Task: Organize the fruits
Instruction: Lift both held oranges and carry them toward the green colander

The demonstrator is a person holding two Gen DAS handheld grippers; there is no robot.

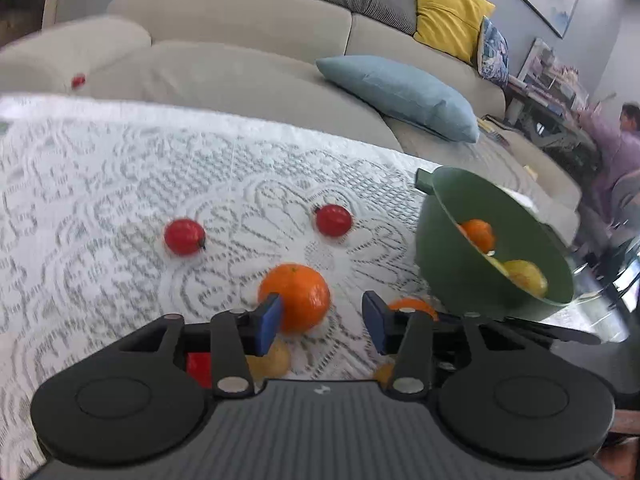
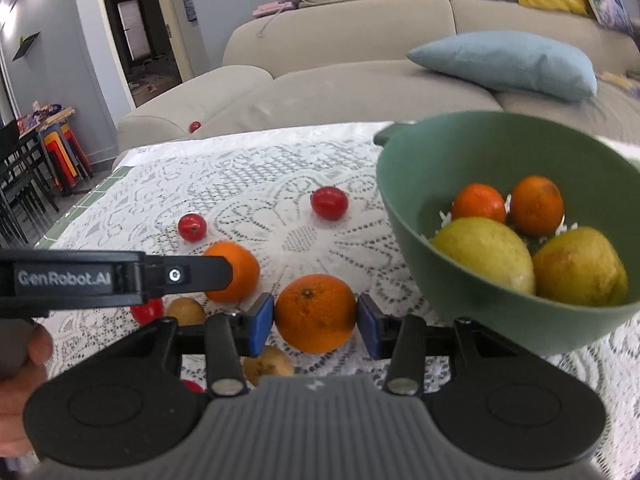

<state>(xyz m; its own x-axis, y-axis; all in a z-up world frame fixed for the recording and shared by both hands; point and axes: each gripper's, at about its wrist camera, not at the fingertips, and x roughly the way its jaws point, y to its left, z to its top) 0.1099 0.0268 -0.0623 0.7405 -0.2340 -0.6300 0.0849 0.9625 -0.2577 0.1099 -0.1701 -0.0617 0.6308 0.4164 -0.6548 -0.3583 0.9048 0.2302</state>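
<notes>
My right gripper [image 2: 316, 320] is shut on an orange [image 2: 315, 312], its blue pads pressing both sides just above the lace tablecloth [image 2: 280, 168]. To its right stands a green bowl [image 2: 480, 320] holding two oranges and two yellow-green fruits. My left gripper [image 1: 323, 322] is open; a second orange [image 1: 296, 296] lies on the cloth just beyond its left pad [image 1: 270, 322], unpressed. In the right wrist view the left gripper [image 2: 216, 274] reaches in from the left in front of that orange [image 2: 240, 270]. Two red fruits [image 1: 184, 236] [image 1: 334, 220] lie farther back.
Small brownish fruits [image 2: 186, 311] [image 2: 268, 366] and more red ones [image 2: 148, 310] lie near the grippers. A beige sofa [image 1: 240, 20] with a blue cushion [image 1: 400, 92] runs behind the table; one red fruit [image 1: 78, 80] rests on it. A person [image 1: 624, 140] sits at far right.
</notes>
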